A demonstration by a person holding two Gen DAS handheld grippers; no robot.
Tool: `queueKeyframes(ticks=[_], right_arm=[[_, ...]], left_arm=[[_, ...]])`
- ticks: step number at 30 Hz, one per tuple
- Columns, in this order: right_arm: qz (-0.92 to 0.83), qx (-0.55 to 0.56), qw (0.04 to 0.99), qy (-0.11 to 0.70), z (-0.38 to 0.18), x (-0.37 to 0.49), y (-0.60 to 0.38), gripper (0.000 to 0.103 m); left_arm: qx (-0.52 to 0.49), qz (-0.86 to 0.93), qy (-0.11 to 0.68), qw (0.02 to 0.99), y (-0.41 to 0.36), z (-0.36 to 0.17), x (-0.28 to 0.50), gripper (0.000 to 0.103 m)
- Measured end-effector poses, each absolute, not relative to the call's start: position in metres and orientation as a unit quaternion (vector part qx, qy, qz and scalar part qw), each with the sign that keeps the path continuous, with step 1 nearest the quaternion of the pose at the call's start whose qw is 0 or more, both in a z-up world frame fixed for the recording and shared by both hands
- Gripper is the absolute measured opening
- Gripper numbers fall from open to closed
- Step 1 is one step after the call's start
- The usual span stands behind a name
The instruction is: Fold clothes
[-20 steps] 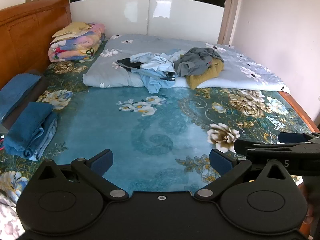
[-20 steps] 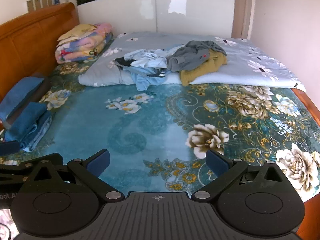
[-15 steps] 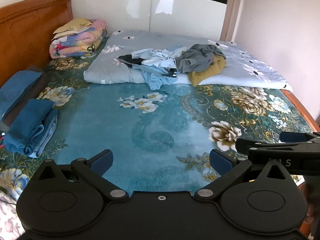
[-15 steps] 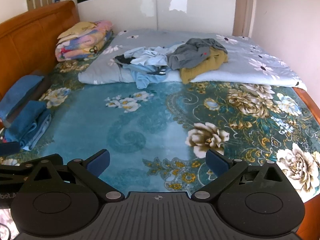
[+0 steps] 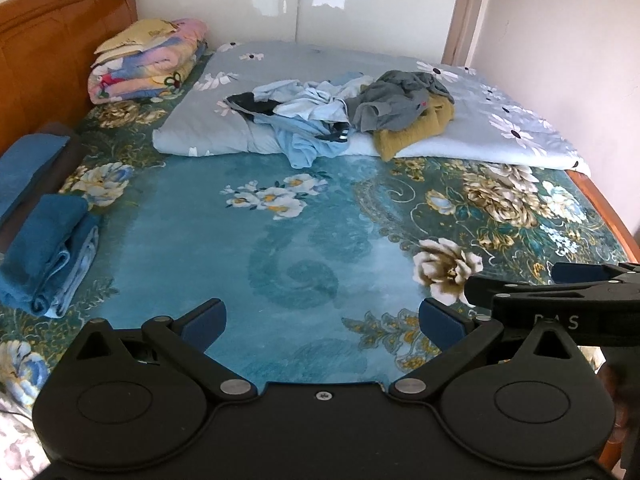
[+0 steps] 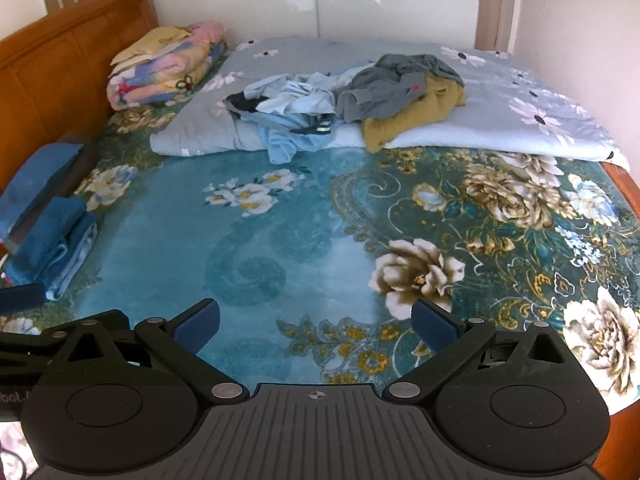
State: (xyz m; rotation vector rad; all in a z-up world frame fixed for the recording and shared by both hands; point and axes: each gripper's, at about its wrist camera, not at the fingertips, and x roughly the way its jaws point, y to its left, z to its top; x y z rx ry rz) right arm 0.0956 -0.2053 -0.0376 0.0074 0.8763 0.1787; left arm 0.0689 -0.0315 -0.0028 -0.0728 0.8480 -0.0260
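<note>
A heap of unfolded clothes lies on the far quilt: light blue garments (image 5: pixel 304 120) (image 6: pixel 288 116), a grey garment (image 5: pixel 392 100) (image 6: pixel 384 88) and a mustard one (image 5: pixel 416 132) (image 6: pixel 408 120). Folded blue clothes (image 5: pixel 48 252) (image 6: pixel 52 240) are stacked at the left. My left gripper (image 5: pixel 322 320) is open and empty above the near bedspread. My right gripper (image 6: pixel 316 318) is open and empty too, beside it; its side shows at the right of the left wrist view (image 5: pixel 560 300). Both are far from the heap.
The bed has a teal floral bedspread (image 5: pixel 280 248) (image 6: pixel 280 248). A folded pale floral quilt (image 5: pixel 500 120) lies across the far side. Folded colourful blankets (image 5: pixel 148 68) sit by the wooden headboard (image 5: pixel 48 60). A wooden bed edge (image 5: pixel 608 208) runs along the right by the wall.
Both grippers have tilted down and moved slightly forward over the bed; the clothes heap sits a little lower in view. Both stay open and empty.
</note>
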Motion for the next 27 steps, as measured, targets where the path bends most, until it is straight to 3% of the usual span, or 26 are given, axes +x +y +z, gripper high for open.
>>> queueKeyframes(ticks=[7,17,21,27], right_arm=[[0.074,0.02,0.897,0.436,-0.045,0.146,-0.229,0.103],[0.039,0.089,0.906,0.413,-0.081,0.308,-0.29,0.102],[0.053,0.084,0.915,0.39,-0.094,0.385,-0.299,0.097],[0.068,0.097,0.92,0.374,-0.106,0.486,-0.304,0.084]], left_arm=[[-0.048,-0.02,0.414,0.909,-0.042,-0.009,0.151,0.102],[-0.067,-0.021,0.38,0.922,-0.053,-0.032,0.333,0.102],[-0.088,-0.006,0.364,0.927,-0.052,-0.046,0.403,0.101],[-0.025,-0.016,0.363,0.931,-0.071,-0.069,0.487,0.101]])
